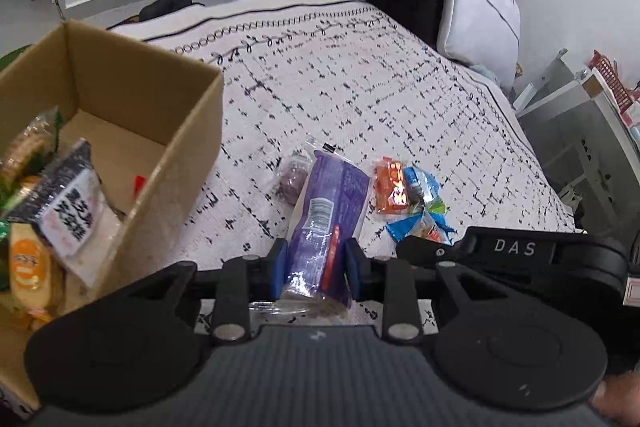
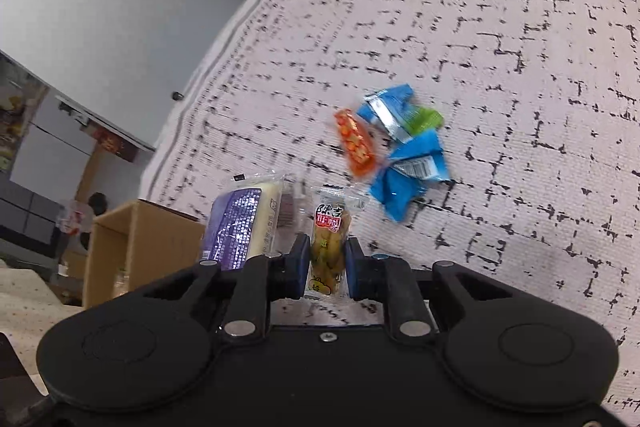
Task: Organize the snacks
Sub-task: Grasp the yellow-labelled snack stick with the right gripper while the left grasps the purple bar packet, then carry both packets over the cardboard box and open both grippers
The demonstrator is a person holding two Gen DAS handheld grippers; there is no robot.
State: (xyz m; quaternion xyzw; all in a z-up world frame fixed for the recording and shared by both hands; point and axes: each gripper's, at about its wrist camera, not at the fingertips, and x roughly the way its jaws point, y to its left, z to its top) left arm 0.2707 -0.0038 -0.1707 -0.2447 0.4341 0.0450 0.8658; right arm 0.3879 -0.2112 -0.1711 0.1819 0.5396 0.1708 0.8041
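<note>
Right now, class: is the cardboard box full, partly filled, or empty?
Partly filled. In the left wrist view the cardboard box holds several snack packets at its near end, while its far floor is bare.

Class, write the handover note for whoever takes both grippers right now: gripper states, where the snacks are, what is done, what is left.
Left gripper: shut on the purple packet.
Right gripper: shut on the yellow-green packet.
Done: several snacks already sit in the cardboard box.
Left: put both held packets in the box, then collect the orange packet, the blue packets and a small dark snack from the bedspread.
</note>
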